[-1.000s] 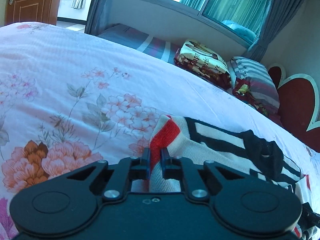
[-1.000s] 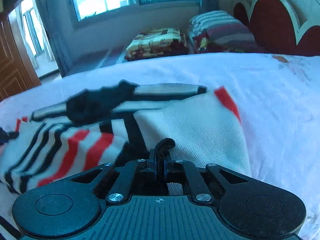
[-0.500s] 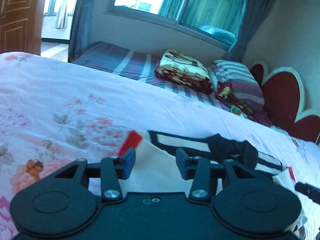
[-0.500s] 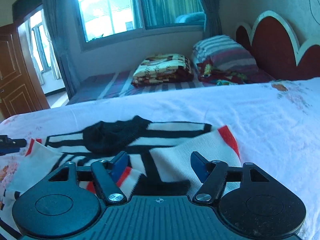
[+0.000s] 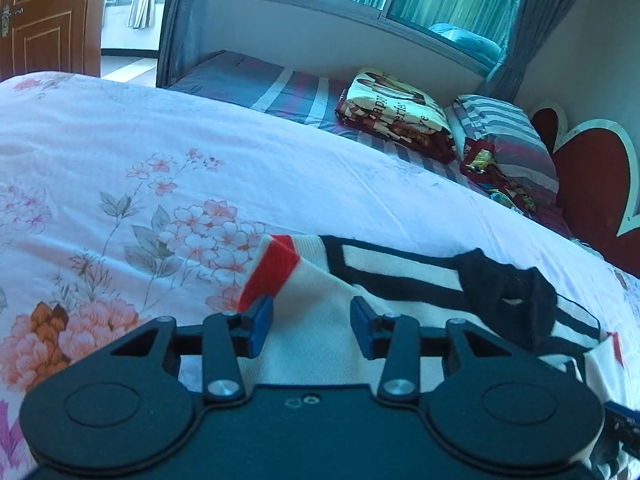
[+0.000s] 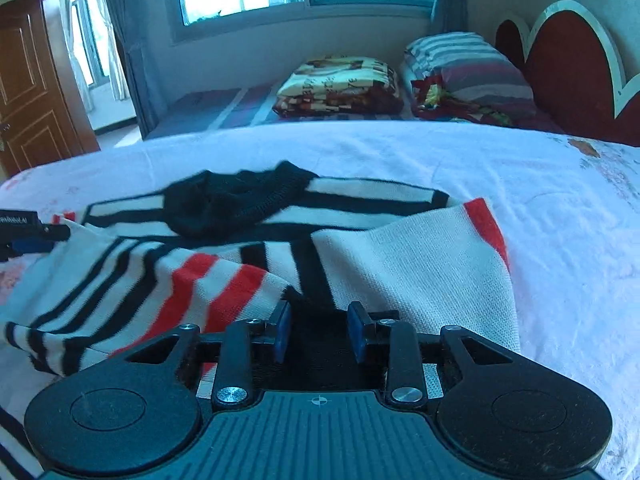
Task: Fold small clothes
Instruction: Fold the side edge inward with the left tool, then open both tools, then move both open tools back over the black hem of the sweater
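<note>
A cream sweater [image 5: 400, 264] with black and red stripes lies on the bed, sleeves folded in, black collar [image 5: 500, 288] on top. My left gripper [image 5: 312, 322] stands open over the left sleeve, whose red cuff [image 5: 272, 272] touches the left pad; nothing is pinched. In the right wrist view the sweater [image 6: 420, 264] spreads ahead, collar [image 6: 232, 204] at the far side. The jaws of my right gripper [image 6: 319, 330] are closing with the dark hem between them, and the pads do not press on it. The left gripper [image 6: 24, 232] shows at the left edge.
A pink floral sheet [image 5: 160, 160] covers the bed. Behind it lie a folded printed blanket [image 5: 396, 108] and a striped pillow [image 5: 508, 140] by the red heart-shaped headboard [image 5: 592, 184]. A wooden door [image 5: 44, 12] stands at the far left, with a window behind.
Both grippers were shut on the sweater a second ago and have let go. The left stays partly open; the right opened wide, then narrowed. Both sleeves now lie on the sweater.
</note>
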Motion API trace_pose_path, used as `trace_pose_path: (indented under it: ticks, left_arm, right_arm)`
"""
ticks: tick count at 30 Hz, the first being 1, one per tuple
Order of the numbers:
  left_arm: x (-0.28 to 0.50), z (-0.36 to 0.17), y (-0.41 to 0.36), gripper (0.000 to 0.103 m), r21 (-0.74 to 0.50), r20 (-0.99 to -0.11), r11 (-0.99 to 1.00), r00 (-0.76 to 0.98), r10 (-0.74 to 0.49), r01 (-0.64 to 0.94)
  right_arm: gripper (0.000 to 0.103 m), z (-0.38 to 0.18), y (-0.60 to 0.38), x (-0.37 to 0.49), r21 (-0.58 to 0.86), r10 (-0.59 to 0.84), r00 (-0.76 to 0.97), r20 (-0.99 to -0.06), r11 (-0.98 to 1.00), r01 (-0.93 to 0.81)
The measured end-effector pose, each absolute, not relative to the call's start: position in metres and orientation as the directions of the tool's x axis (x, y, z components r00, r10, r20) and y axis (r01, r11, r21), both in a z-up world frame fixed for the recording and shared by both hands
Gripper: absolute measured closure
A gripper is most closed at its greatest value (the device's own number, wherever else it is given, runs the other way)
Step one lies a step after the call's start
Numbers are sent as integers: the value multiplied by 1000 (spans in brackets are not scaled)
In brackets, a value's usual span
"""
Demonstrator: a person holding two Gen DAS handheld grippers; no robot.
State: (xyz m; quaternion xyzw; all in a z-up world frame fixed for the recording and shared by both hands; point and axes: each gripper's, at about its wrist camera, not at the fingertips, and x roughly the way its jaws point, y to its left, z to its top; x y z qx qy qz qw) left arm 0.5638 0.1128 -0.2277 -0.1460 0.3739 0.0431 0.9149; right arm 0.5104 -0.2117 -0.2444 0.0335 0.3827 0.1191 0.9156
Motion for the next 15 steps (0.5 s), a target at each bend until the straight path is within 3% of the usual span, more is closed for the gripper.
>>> trace_pose_path:
  ticks: [7, 15]
  left_arm:
    - [517, -206, 74, 57, -215, -688, 972, 722, -80, -97]
    - [478, -225, 39, 53, -154, -726, 987, 682, -87, -37]
  right_arm:
    - [72, -230, -182, 489, 177, 319, 661, -679, 945, -275]
    - [72, -251, -171, 471, 93, 276, 631, -725, 947, -307]
